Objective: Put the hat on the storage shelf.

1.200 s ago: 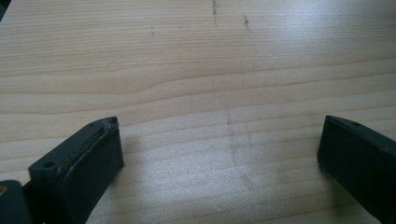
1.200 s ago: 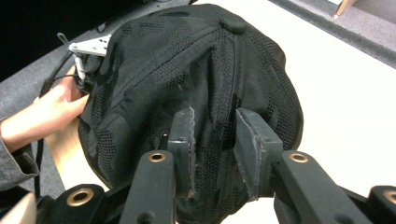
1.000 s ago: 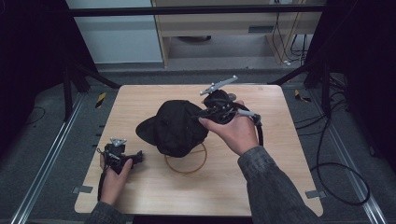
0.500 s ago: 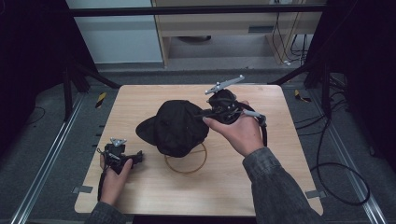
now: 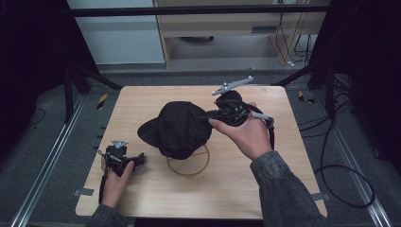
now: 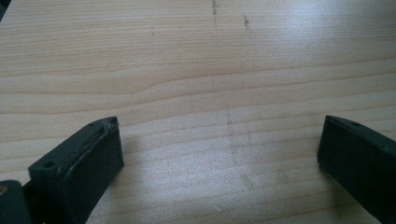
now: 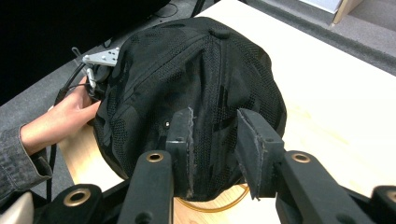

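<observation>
The black cap [image 5: 182, 128] is sitting near the middle of the wooden surface [image 5: 288, 156], raised above it, with its brim pointing toward the left edge in the high view and its crown hanging over a thin wooden ring [image 5: 188, 163] that is lying flat beneath it. The right tool [image 5: 213, 118] is reaching in from the right side at the cap's back edge; in the right gripper view [image 7: 215, 135] its jaws are standing narrow with the cap's mesh fabric [image 7: 196, 84] lying between them, and the pads appear to be pinching a fold of that cloth near the lower rim, though the exact contact is hard to make out against the dark material. The ring [image 7: 219, 198] is peeking out just under the cap there. The left tool [image 5: 135, 160] is resting low on the surface near the front left corner, well apart from the cap, and in the left gripper view [image 6: 219, 154] its jaws are standing wide over bare wood with nothing between them.
</observation>
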A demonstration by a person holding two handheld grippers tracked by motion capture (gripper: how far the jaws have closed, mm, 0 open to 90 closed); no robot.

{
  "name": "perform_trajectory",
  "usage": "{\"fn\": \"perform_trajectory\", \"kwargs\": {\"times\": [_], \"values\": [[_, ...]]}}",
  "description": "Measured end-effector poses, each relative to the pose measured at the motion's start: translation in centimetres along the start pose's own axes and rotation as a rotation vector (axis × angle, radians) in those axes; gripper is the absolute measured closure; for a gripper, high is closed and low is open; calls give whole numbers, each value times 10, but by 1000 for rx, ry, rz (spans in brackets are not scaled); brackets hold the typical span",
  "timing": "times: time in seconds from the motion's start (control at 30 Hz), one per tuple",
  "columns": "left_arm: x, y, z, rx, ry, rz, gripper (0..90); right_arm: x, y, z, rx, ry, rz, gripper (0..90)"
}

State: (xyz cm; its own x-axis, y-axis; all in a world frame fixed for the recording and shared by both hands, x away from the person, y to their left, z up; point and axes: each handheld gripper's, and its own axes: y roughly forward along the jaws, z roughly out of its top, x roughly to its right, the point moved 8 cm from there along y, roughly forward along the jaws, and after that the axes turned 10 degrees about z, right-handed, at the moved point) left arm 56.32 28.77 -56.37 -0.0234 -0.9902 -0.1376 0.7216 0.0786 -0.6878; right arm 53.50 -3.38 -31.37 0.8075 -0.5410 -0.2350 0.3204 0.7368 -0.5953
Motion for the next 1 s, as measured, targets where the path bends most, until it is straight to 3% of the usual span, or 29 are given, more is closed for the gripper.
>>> {"fn": "perform_trajectory", "kwargs": {"times": [1.0], "values": [[0,0,0,2,0,0,0,7,-23,-12,26,39,-35,508]]}}
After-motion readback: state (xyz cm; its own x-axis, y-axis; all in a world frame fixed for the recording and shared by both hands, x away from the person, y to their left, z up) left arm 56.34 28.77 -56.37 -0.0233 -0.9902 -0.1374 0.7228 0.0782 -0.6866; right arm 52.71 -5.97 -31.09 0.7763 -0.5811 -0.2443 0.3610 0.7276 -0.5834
